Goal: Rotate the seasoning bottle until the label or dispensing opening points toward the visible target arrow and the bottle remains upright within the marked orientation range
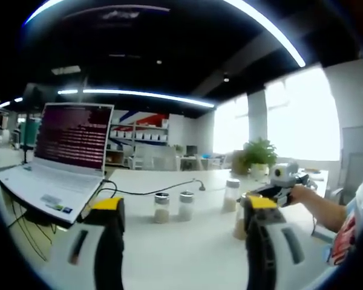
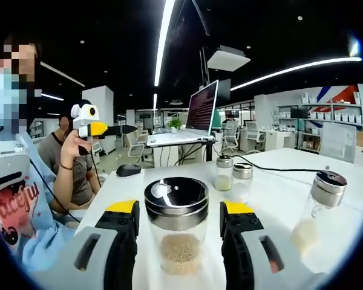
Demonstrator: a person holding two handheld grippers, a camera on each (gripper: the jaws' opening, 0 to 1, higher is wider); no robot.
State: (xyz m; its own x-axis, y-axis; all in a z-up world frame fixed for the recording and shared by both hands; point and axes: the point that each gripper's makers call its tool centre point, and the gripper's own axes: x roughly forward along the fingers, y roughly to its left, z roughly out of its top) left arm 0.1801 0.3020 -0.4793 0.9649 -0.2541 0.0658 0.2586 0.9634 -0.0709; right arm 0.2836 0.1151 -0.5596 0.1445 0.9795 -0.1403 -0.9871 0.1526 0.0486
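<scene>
The right gripper (image 2: 178,226) stood with jaws open astride the upright seasoning bottle (image 2: 176,223) on the surface (image 2: 278,193), not visibly clamped, the left gripper (image 1: 184,226) open and empty; an off-centre closure risked tipping it.

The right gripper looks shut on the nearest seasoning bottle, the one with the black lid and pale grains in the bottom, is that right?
Not quite. In the right gripper view the right gripper is open: its jaws stand on either side of the nearest seasoning bottle with a gap on each side. The rest holds: the black lid and the pale grains in the bottom.
</scene>
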